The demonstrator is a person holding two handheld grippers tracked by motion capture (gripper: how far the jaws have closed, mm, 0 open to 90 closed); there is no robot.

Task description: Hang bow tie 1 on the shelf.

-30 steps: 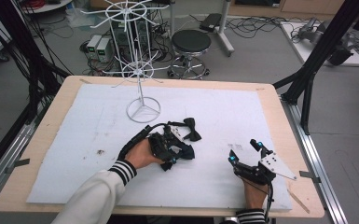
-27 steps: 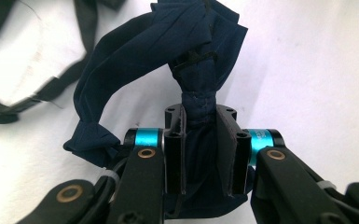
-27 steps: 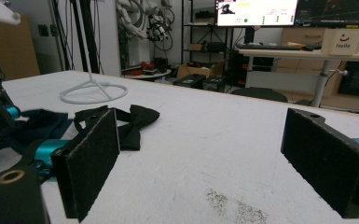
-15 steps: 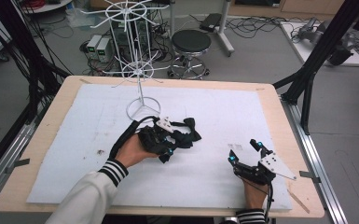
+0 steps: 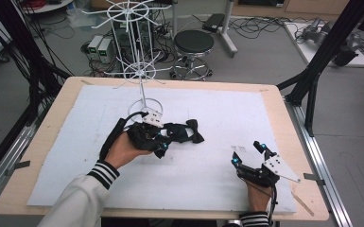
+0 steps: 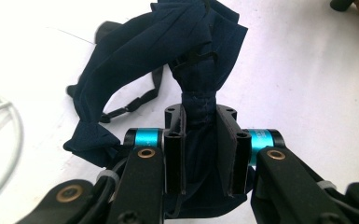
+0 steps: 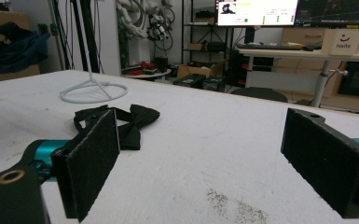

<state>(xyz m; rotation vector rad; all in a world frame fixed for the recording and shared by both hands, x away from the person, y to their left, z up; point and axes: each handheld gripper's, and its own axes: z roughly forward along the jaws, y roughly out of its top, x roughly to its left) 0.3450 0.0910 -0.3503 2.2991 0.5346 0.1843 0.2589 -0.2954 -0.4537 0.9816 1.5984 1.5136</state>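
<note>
A navy blue bow tie [image 6: 200,56] with a thin strap is clamped at its knot between the jaws of my left gripper [image 6: 199,116]. Seen from the high view, this left gripper [image 5: 163,141] sits just in front of the white wire rack's base ring [image 5: 144,105], shut on the dark cloth. A black bow tie [image 5: 194,132] lies flat on the white mat right of it, and appears too as the black bow tie [image 7: 133,119] in the right gripper view. My right gripper [image 5: 247,152] rests near the table's front right, open; between its pads [image 7: 91,163] is nothing.
The white wire rack [image 5: 139,71] stands upright at the back left of the white mat [image 5: 227,109]; its base ring [image 7: 93,92] lies beyond the black bow tie. A stool [image 5: 194,45] and cables are on the floor behind the table.
My left gripper has shifted a little left and toward the rack, carrying the navy bow tie with it. The right gripper has stayed put.
</note>
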